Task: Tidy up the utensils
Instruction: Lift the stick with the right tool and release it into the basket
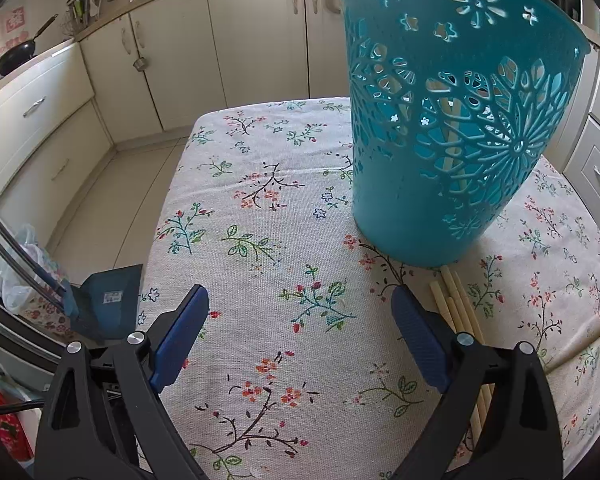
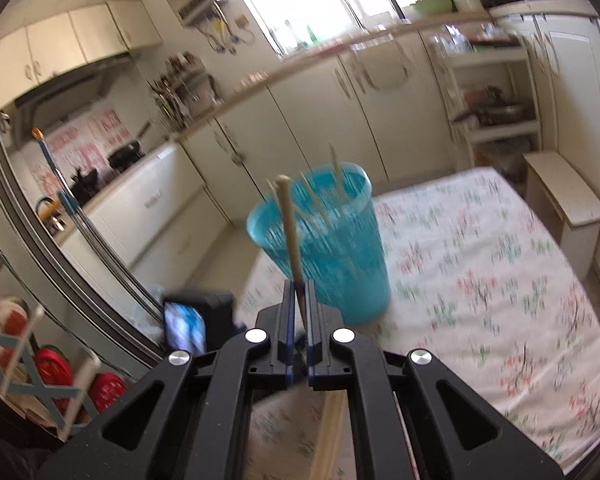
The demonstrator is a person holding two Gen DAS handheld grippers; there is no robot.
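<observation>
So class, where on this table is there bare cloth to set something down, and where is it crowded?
Free: the cloth left of the basket, to the table's left edge. Crowded: below the basket, where chopsticks lie beside the left gripper.

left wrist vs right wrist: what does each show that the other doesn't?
Left wrist only: the left gripper, jaws wide open over bare cloth, and loose chopsticks lying on the table beside the bin's base.

Right wrist only: the right gripper shut on one chopstick, its free end pointing up in front of the bin, and more sticks poking above the bin's rim.

Both: the teal bin standing on the floral tablecloth.
</observation>
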